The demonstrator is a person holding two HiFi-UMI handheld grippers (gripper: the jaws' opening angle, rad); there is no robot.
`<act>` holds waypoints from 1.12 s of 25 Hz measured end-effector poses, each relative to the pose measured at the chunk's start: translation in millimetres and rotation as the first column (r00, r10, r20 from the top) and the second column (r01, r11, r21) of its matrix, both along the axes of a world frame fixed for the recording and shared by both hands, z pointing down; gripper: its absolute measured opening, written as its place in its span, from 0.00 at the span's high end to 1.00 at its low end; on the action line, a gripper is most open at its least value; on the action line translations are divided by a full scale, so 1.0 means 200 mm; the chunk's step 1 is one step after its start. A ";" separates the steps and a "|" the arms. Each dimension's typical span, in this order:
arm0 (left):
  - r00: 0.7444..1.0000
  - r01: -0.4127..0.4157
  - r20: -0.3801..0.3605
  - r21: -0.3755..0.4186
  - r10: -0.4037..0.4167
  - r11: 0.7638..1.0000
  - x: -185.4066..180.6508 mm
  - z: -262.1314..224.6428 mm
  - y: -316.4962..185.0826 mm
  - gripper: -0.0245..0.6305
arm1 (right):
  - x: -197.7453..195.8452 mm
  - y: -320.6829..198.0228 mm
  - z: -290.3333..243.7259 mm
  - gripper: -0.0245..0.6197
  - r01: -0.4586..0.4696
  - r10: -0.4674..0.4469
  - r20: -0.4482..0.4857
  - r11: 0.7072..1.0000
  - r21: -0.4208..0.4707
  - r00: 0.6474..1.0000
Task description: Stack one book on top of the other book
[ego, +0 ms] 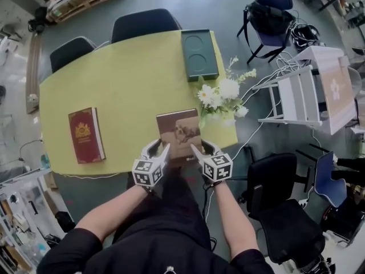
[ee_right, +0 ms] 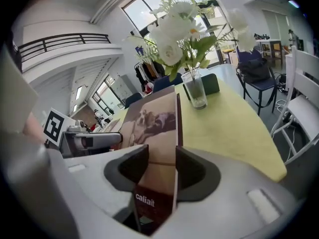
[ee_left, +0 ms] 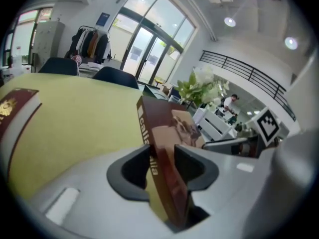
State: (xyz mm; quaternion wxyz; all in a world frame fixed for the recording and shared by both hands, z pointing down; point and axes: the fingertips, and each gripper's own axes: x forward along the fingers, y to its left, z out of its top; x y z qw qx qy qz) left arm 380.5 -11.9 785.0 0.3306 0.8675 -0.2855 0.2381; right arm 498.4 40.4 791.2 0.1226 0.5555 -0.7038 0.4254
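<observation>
Now gripping the brown book (ego: pixel 178 131) by its two near corners, at the near edge of the yellow table (ego: pixel 131 79). With the left gripper (ego: pixel 157 150) partway shut on the spine side and the right gripper (ego: pixel 201 149) partway shut on the page side, pads pressing both covers. Held from both sides, probably to keep it steady and level in the lift. Yet to be carried over to the red book (ego: pixel 86 135), lying flat well apart to the left.
</observation>
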 end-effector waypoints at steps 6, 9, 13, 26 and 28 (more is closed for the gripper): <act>1.000 -0.014 -0.013 0.082 0.016 0.996 -0.06 -0.28 -0.10 0.71 | -0.08 -0.06 -0.25 0.71 -0.009 0.010 -0.008 1.000 0.028 1.000; 0.999 -0.013 -0.031 0.119 0.017 0.993 -0.11 -0.45 -0.13 0.71 | -0.13 -0.07 -0.42 0.72 -0.015 0.016 -0.016 0.998 0.057 1.000; 0.998 -0.011 -0.059 0.181 0.022 0.983 -0.16 -0.67 -0.19 0.71 | -0.20 -0.11 -0.63 0.73 -0.024 0.028 -0.031 0.994 0.104 0.999; 0.993 0.072 -0.110 0.276 -0.043 0.958 -0.41 -1.06 -0.27 0.71 | -0.46 -0.17 -0.95 0.75 0.007 -0.004 -0.023 0.985 0.171 1.000; 0.992 0.090 -0.112 0.282 -0.060 0.955 -0.46 -1.07 -0.27 0.71 | -0.50 -0.18 -0.97 0.75 0.027 -0.023 -0.023 0.984 0.175 0.999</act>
